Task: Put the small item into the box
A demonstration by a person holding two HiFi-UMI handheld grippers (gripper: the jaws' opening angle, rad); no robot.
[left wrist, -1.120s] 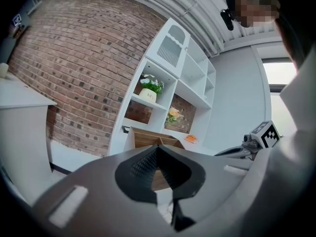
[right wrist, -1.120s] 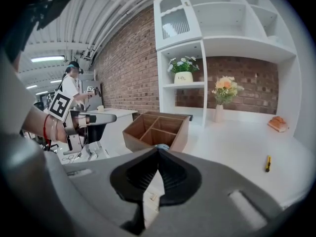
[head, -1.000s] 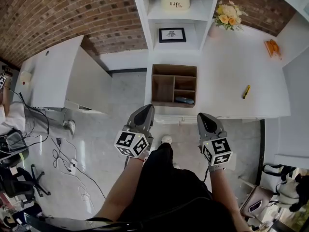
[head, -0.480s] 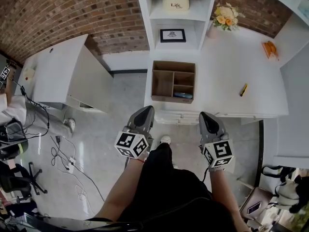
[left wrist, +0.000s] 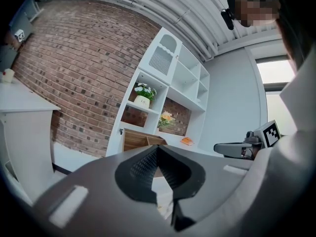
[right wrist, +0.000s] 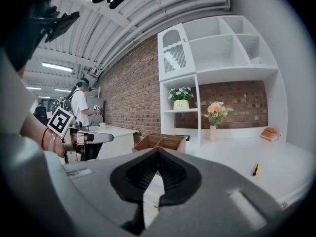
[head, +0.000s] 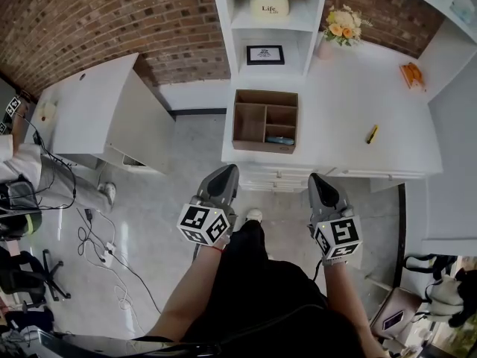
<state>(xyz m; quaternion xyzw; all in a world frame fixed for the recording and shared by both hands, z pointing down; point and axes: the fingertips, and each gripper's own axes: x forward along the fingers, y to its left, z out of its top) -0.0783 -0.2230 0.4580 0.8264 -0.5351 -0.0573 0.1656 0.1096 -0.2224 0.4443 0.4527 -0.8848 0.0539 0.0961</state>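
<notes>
A brown box [head: 265, 120] with open compartments stands on the white table [head: 350, 103], near its front left edge. A small yellow item [head: 370, 133] lies on the table to the right of the box. My left gripper [head: 226, 171] and right gripper [head: 319, 180] hang side by side over the floor, short of the table, both shut and empty. In the left gripper view the box [left wrist: 138, 139] shows beyond the closed jaws. The right gripper view shows the box [right wrist: 160, 142] ahead and the yellow item [right wrist: 255, 169] at the right.
A white shelf unit [head: 268, 21] with a flower pot and a framed picture rises behind the box. A flower vase [head: 328, 39] and an orange object [head: 414, 73] sit on the table. A second white desk [head: 89, 110] stands at the left, with cables [head: 104, 245] on the floor and a person [head: 15, 162] beside it.
The table and box have slid slightly up and away in the head view. Both grippers have stayed shut and kept about the same place.
</notes>
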